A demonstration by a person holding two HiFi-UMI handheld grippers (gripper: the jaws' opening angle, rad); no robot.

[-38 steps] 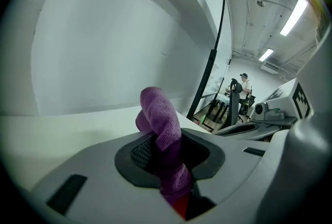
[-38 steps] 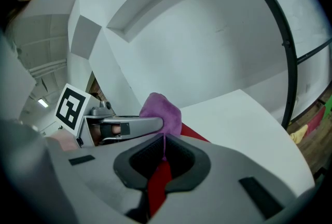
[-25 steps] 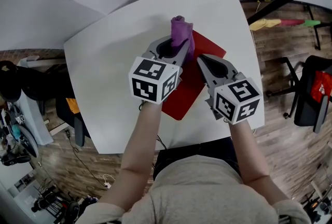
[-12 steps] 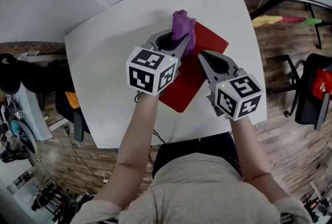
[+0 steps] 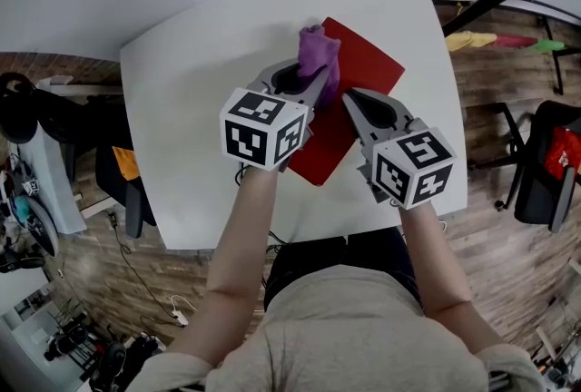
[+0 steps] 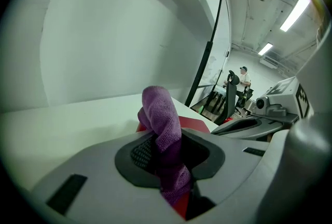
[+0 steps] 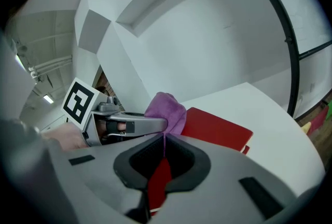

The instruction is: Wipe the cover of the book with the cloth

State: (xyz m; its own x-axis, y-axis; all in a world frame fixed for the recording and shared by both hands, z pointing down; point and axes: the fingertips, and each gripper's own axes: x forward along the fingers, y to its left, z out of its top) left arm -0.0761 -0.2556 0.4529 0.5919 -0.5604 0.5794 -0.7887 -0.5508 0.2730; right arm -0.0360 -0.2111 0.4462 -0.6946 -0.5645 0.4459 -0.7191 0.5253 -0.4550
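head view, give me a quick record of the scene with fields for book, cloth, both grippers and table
book: red, flat on the table, set at an angle
cloth: purple, bunched, at the book's left edge
left gripper: shut on the cloth
right gripper: jaws together, nothing between them, tips over the book
table: white

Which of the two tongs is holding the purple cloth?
The left tongs: the purple cloth is pinched between its jaws. The right tongs are shut with no cloth, over the red book.
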